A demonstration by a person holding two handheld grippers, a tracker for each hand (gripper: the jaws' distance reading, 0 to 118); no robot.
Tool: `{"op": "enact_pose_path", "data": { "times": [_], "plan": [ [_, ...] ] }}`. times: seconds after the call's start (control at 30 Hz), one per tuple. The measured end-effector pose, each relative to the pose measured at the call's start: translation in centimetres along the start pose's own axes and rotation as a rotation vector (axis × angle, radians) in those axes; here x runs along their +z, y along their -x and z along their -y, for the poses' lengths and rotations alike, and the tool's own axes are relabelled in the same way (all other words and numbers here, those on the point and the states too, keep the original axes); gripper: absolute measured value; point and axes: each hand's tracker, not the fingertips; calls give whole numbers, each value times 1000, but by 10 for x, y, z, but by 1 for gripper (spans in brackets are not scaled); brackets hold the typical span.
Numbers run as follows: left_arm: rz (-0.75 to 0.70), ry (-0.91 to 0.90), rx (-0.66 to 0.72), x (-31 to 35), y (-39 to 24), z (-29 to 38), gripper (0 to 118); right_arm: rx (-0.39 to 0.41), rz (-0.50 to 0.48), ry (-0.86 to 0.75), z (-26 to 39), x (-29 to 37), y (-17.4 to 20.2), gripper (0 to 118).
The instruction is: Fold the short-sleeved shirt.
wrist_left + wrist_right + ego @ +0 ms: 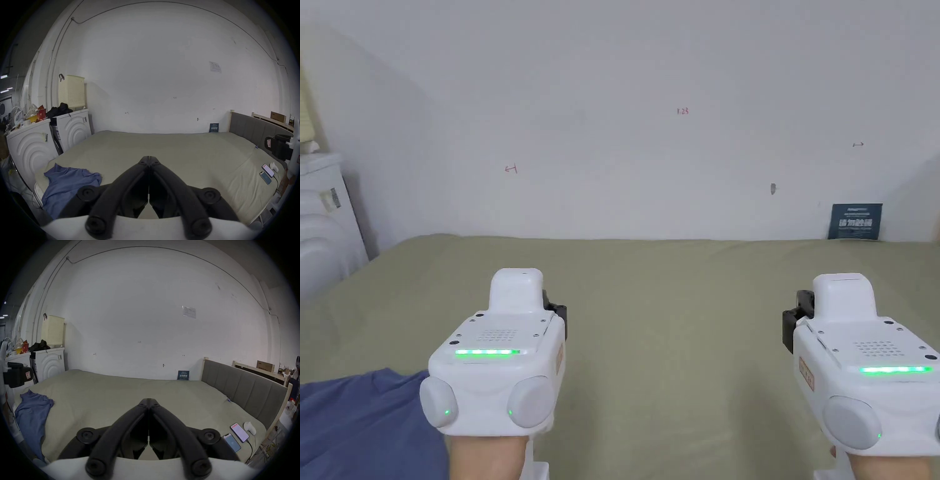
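Observation:
A blue short-sleeved shirt [356,425] lies crumpled at the near left corner of the bed [675,300], also seen in the left gripper view [68,183] and the right gripper view [32,412]. My left gripper [149,157] hovers above the bed to the right of the shirt, its jaws closed together with nothing between them. My right gripper [148,399] hangs further right over bare sheet, jaws also pressed together and empty. In the head view both white gripper bodies, left [500,356] and right [862,362], point toward the wall.
The olive sheet covers the whole bed. Two phones [235,436] and a white device [250,428] lie at the bed's near right edge. A grey headboard [240,391] bounds the right side. White washing machines [53,136] stand left, with a basket [71,91] on top.

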Motion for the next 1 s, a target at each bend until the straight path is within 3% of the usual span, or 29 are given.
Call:
{"op": "enact_pose_path", "data": {
  "times": [0.17, 0.6, 1.0],
  "plan": [
    [-124, 8, 15, 6, 54, -1, 0, -9, -114, 6, -4, -18, 41, 0],
    [-487, 54, 53, 86, 222, 15, 0, -2, -544, 3, -3, -21, 221, 0],
    [-612, 97, 85, 119, 282, 39, 0, 49, -680, 22, 4, -7, 292, 0]
  ]
}}
